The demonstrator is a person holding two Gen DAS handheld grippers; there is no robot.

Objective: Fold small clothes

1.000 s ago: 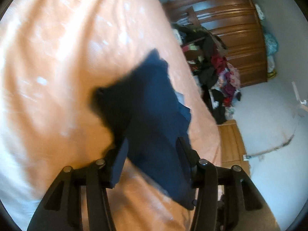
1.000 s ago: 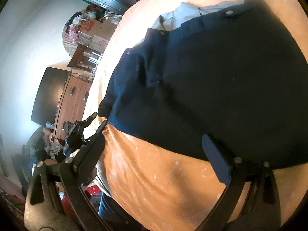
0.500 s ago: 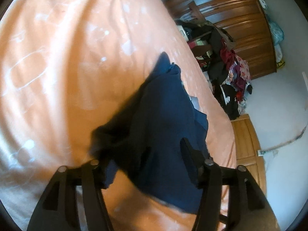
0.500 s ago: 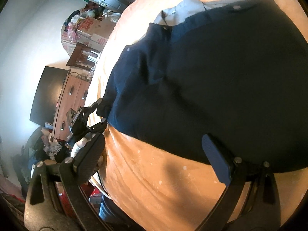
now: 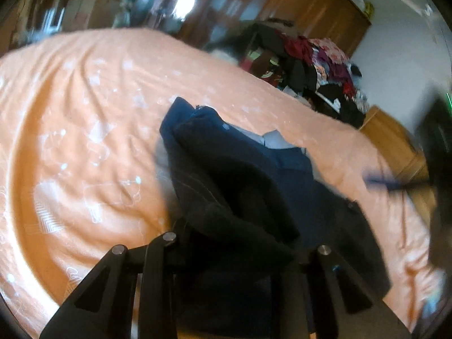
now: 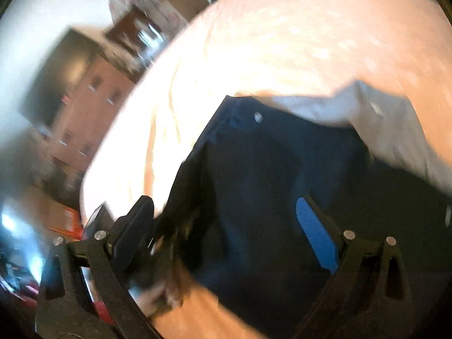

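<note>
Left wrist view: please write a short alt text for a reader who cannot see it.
A dark navy garment lies crumpled on an orange bedsheet, one bunched edge lying between the fingers of the left gripper at the bottom of the picture. Behind the bed stand a wooden wardrobe and a pile of clothes.

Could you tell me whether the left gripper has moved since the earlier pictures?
Yes. The left gripper has swung up: the wardrobe now sits higher and more central, with the garment bunched between its fingers.
</note>
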